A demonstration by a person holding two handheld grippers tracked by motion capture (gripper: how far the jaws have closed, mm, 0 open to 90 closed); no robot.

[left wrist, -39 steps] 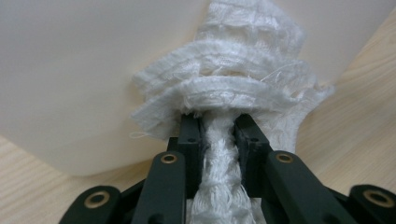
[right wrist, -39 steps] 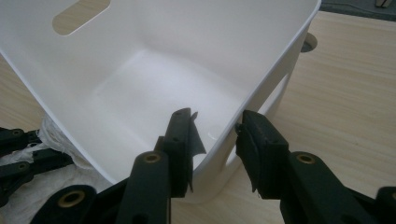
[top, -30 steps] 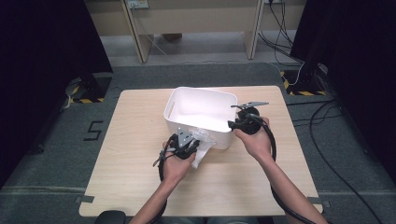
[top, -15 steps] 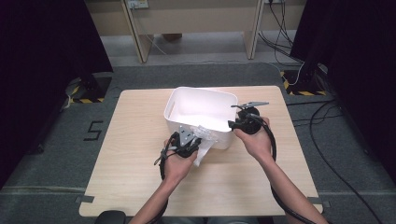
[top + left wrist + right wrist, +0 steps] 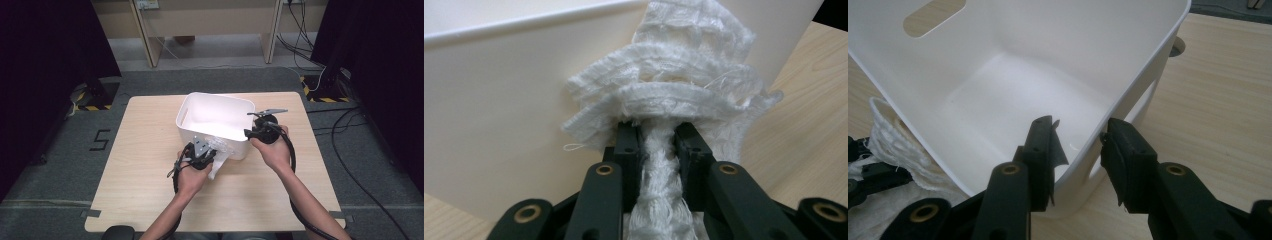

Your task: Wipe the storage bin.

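Centre frame, left gripper (image 5: 209, 159) clenches white cloth (image 5: 664, 100) against the bin's (image 5: 215, 107) near wall; right gripper (image 5: 1078, 145) straddles the bin's rim, on bare wood table (image 5: 145, 150) over grey floor.

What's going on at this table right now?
A person at a wooden table works with a tool in each hand. The left tool is shut on a bunched white cloth, held against the outside of a white bin near its rim. The right tool straddles the bin's wall at a corner, one jaw inside and one outside, seemingly steadying it. The bin looks empty; the cloth is not yet in it.
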